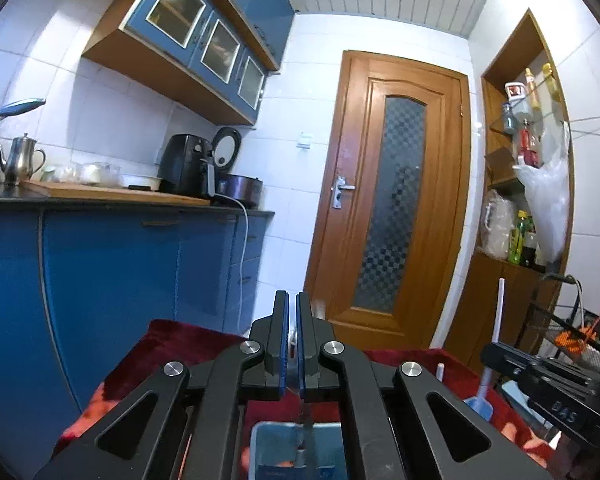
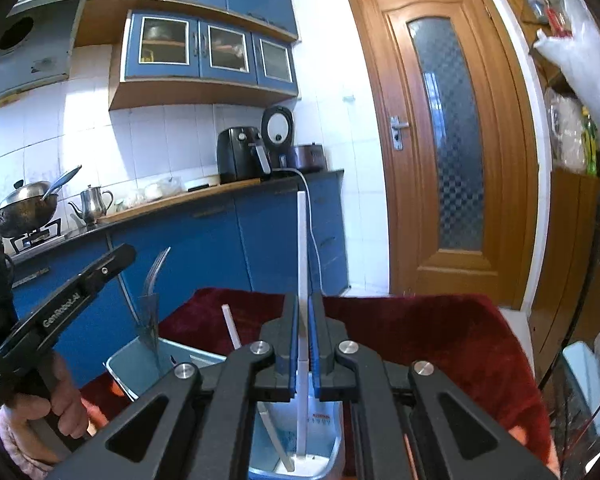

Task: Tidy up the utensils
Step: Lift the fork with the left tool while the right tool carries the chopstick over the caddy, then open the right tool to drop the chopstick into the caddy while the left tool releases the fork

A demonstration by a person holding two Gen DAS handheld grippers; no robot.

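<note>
My left gripper is shut on a thin clear fork; its tines show upright in the right wrist view, and its handle hangs over a metal container on the red cloth. My right gripper is shut on a long white utensil handle, held upright over a white-blue container. That handle also shows in the left wrist view. A second white stick leans in the metal container.
A red cloth covers the table. Blue kitchen cabinets and a counter with a kettle and an air fryer stand behind. A wooden door is ahead, shelves to the right.
</note>
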